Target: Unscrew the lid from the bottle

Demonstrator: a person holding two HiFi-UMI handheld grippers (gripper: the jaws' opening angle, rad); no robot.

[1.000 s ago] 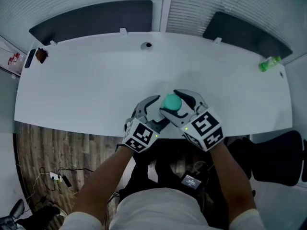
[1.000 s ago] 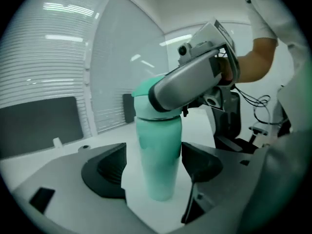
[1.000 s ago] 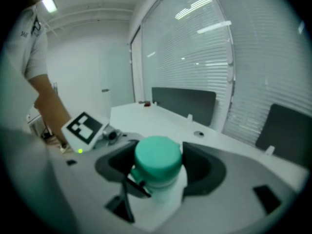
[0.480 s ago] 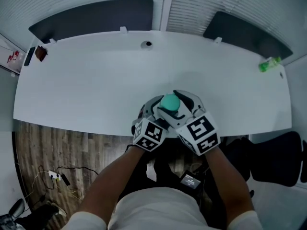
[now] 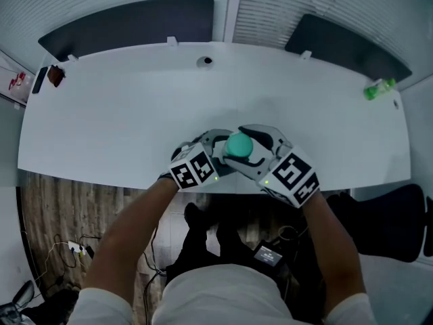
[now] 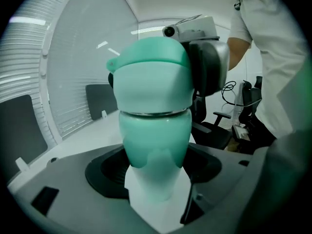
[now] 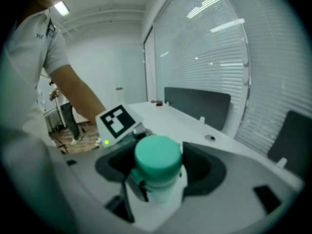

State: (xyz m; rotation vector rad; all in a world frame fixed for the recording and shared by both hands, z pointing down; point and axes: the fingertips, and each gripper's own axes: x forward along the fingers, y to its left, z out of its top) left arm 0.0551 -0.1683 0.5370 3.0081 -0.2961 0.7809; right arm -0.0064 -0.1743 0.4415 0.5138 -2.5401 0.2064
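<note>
Your left tongs (image 6: 156, 172) clamp the smooth, glossy mint-green bottle (image 6: 155, 135) round its body. Your right tongs (image 7: 158, 175) are closed on its rounded matte lid (image 7: 157, 157). The bottle is at the near middle of the plain white bench (image 5: 122, 107). A small green object (image 5: 379, 89) lies at the far right, well apart.
</note>
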